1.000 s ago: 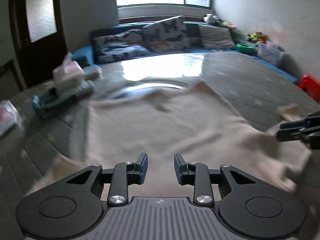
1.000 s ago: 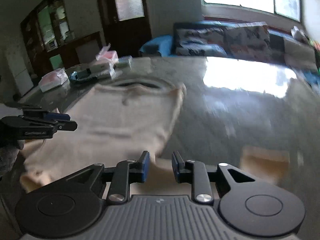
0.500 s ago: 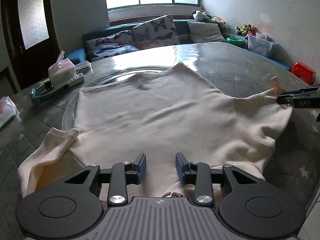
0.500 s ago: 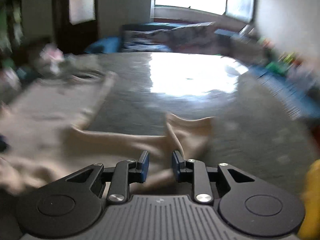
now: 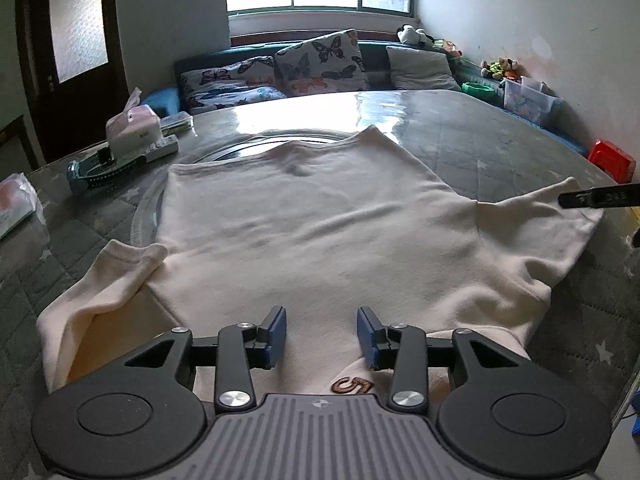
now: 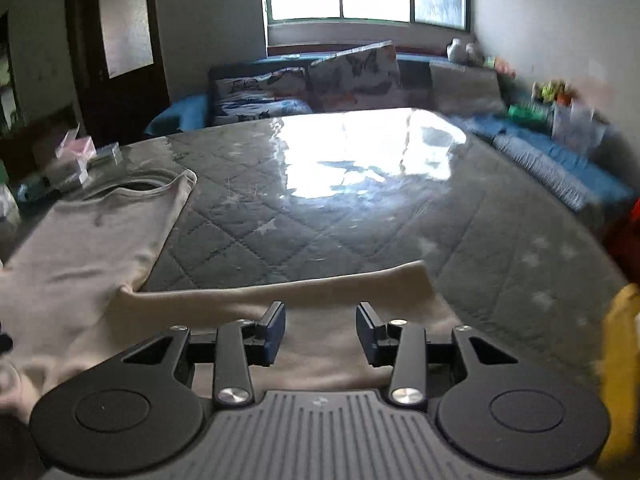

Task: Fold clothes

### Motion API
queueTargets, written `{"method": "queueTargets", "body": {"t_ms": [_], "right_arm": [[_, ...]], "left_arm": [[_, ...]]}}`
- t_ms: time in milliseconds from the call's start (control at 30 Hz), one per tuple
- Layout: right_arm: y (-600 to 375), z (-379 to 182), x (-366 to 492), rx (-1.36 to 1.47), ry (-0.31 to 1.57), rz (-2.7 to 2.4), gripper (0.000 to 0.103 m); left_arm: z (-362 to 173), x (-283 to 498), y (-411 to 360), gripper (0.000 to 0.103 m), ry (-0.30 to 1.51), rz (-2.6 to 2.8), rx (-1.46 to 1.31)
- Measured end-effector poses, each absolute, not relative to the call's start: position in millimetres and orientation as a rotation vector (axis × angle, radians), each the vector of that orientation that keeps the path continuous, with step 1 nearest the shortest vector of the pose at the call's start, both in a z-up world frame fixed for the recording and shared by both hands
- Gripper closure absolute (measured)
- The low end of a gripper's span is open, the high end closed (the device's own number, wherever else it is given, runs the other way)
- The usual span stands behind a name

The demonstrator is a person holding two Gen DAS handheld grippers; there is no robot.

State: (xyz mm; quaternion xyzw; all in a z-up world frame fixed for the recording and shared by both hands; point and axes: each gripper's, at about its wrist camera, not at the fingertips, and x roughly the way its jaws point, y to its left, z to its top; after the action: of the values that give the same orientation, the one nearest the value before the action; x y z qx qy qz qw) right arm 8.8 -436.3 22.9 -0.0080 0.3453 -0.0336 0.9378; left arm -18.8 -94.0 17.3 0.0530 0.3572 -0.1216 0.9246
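Note:
A cream T-shirt (image 5: 320, 220) lies spread flat on the quilted table, its far edge toward the window. In the left wrist view my left gripper (image 5: 322, 320) hangs open just above the shirt's near edge, beside a brown "5" mark (image 5: 352, 386). The left sleeve (image 5: 104, 280) lies rumpled and folded over. The right sleeve (image 6: 280, 292) is stretched out sideways, and my right gripper (image 6: 320, 316) is open above it with nothing between its fingers. One of its fingers (image 5: 596, 198) shows at the sleeve's end in the left wrist view.
A tissue box (image 5: 132, 128), a blue brush (image 5: 104, 172) and a plastic bag (image 5: 16, 204) sit at the table's left. A glass ring (image 5: 280, 138) lies under the shirt's far edge. A red box (image 5: 612, 160) and a yellow object (image 6: 620, 360) stand off the right side. A cushioned sofa (image 5: 312, 64) runs behind.
My right gripper swung from the shirt's body over to the right sleeve, which went from crumpled to stretched flat. The left gripper settled over the near edge.

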Motion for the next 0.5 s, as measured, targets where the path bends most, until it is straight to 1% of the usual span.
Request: {"method": "queueTargets", "body": {"t_ms": [100, 333, 500], "right_arm": [[-439, 22, 15, 0.023, 0.715, -0.044, 0.063], [-441, 21, 25, 0.067, 0.727, -0.010, 0.050], [-438, 20, 26, 0.055, 0.728, -0.009, 0.047]], "left_arm": [[22, -19, -80, 0.061, 0.727, -0.223, 0.080], [27, -12, -30, 0.061, 0.732, -0.104, 0.009], [22, -11, -8, 0.061, 0.736, 0.007, 0.041]]}}
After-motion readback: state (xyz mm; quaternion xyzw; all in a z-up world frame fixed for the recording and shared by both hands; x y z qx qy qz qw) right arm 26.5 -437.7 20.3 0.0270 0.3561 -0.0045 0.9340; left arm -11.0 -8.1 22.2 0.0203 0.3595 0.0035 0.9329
